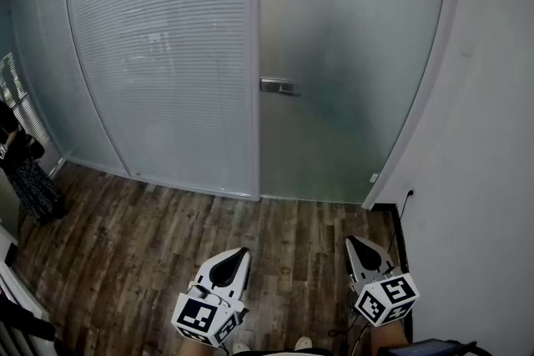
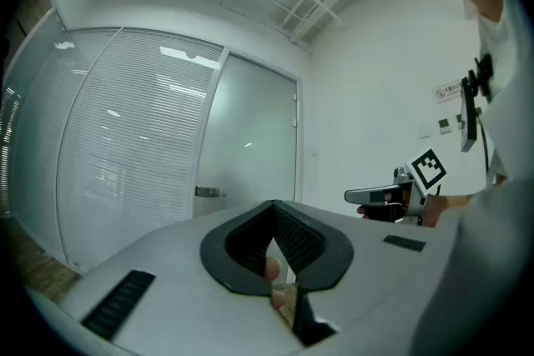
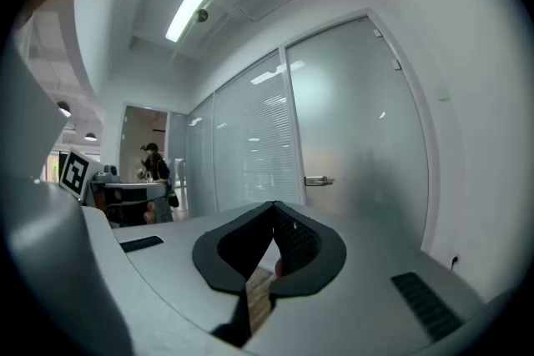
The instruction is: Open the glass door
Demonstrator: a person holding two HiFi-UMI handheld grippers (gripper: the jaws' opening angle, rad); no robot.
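Door: A frosted glass door (image 1: 350, 71) stood shut straight ahead, filling the upper right of the head view.
Handle: A small metal lever handle (image 1: 276, 86) sat at the door's left edge, about mid-height. Small fittings on the right edge suggested the hinges were there.
Right tongs: The right tongs (image 1: 352, 243) hung low and level, well apart from the door, clenched on nothing.
Left tongs: The left tongs (image 1: 240, 253) sat beside them, also level, with jaws pressed together and empty.
Step in hand: This looked like the approach, since nothing touched the door or handle yet.
Doing it well: The person would likely need to step closer and spread one pair of tongs before arriving. They should then close it squarely across the lever near its free end and press down before moving the door. Which way the door swung could not be told.
Surroundings: A glazed panel (image 1: 158, 54) with blinds stood left of the door and a white wall (image 1: 488, 179) stood to its right. A wooden floor (image 1: 125, 238) lay below, and a person (image 1: 25, 171) stood at far left.
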